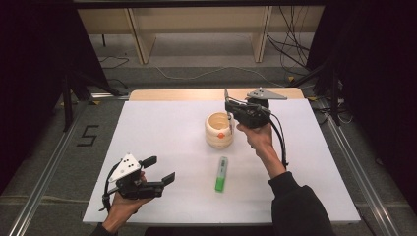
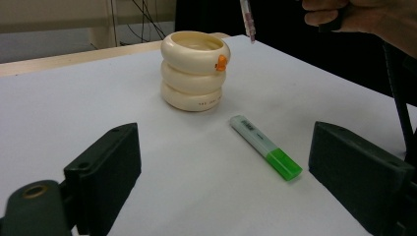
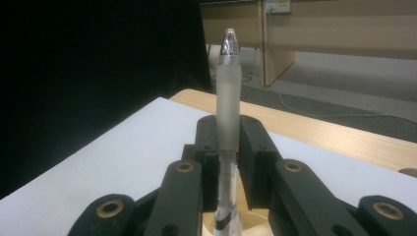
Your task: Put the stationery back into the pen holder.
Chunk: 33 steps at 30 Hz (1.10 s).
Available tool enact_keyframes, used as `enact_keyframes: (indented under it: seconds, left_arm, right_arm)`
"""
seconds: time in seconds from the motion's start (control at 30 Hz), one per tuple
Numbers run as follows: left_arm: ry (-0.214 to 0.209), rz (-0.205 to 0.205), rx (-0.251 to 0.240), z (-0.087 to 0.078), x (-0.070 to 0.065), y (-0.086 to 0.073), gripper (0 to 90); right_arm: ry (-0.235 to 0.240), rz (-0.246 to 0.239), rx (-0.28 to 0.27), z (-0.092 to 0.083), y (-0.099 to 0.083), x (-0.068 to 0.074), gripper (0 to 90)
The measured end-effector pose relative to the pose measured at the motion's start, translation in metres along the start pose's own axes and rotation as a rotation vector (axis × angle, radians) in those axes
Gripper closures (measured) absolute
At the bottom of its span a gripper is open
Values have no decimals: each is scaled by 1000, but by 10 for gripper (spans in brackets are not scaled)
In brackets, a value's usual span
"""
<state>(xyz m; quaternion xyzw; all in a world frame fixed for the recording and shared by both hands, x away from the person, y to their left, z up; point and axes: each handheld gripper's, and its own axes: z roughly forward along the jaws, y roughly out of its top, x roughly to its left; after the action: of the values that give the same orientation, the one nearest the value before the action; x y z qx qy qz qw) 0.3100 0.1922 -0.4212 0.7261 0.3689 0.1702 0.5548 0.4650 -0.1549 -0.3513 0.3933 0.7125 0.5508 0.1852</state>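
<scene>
Pen going into the cup

Right gripper (image 3: 228, 162) pinches the pen (image 3: 228, 98) mid-barrel: light, stiff, probably slick; left gripper (image 2: 221, 172) hangs open by the cup (image 2: 194, 69)

Glossy cream holder (image 2: 194, 71), frosted plastic pen (image 3: 228, 98)

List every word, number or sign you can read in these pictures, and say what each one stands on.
"5": a dark figure marked on the grey floor left of the table.
Small dark print low on the cream ringed holder: too small to read.
Dark print on the pale barrel of the green highlighter: blurred, not readable.
The clear pen between the jaws of the right gripper carries no readable text.
</scene>
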Motion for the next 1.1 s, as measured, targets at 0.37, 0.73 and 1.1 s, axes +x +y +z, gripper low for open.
enact_keyframes:
  seconds: [0.37, 0.73, 1.1]
  left_arm:
    - [0, 1, -2, 0, 0, 0, 119]
    - [-1, 1, -2, 0, 0, 0, 119]
    - [0, 0, -5, -1, 0, 0, 118]
  right_arm:
    - [-11, -6, -7, 13, 8, 5, 802]
    - [-25, -9, -12, 23, 11, 6, 802]
    - [-46, -2, -13, 36, 10, 4, 802]
